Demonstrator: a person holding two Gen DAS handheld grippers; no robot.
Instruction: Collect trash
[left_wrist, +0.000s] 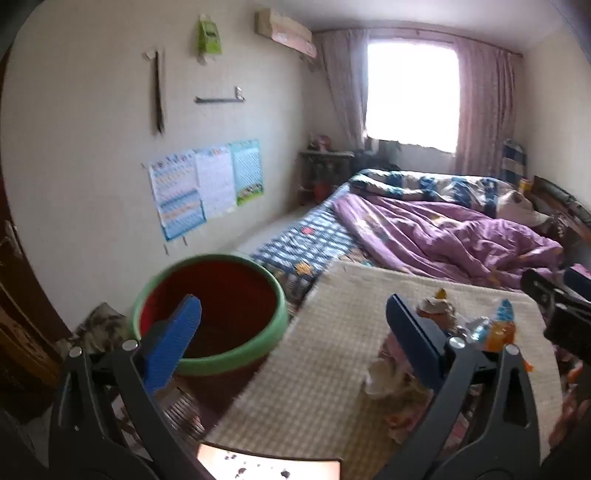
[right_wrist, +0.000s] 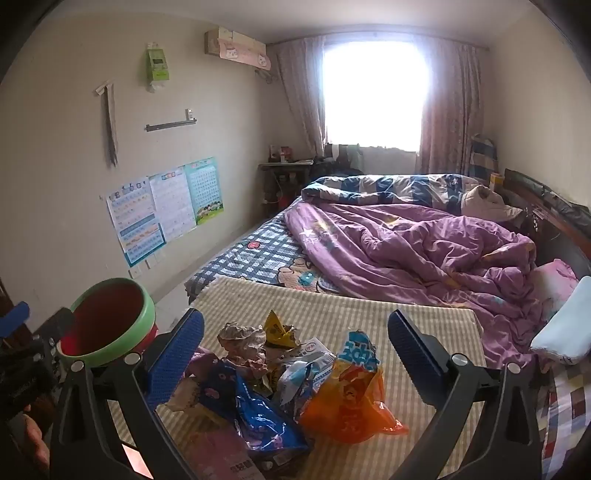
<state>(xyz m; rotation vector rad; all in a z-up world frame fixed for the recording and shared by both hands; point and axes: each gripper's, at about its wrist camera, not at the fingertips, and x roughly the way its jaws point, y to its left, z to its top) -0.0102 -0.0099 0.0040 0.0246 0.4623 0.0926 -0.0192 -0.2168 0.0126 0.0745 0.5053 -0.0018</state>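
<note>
1. Left wrist view: a bedroom seen along the left gripper (left_wrist: 293, 328), whose two blue-padded fingers stand spread wide with nothing between them. It hangs over the gap between a red bin (left_wrist: 210, 314) with a green rim, at the left, and a beige checked mat (left_wrist: 325, 369) laid at the foot of the bed (left_wrist: 424, 229). The bin's mouth faces up and sits just beside the mat's left edge, likely so that trash need only travel a short way. Part of the trash pile (left_wrist: 461, 325) shows behind the right finger. The dark body of the other gripper shows at the right edge

2. Right wrist view: the right gripper (right_wrist: 295, 336) is also fully spread and empty, aimed down over the trash pile (right_wrist: 295, 376), which lies on the mat (right_wrist: 424, 332) between and below its fingers. In the pile are an orange snack bag (right_wrist: 351, 398), a blue wrapper (right_wrist: 255, 410) and crumpled paper (right_wrist: 242, 341), bunched together, probably for easy picking. The bin (right_wrist: 107, 325) stands at the left, apart from the pile. Nothing is gripped yet; collecting seems barely begun
</note>
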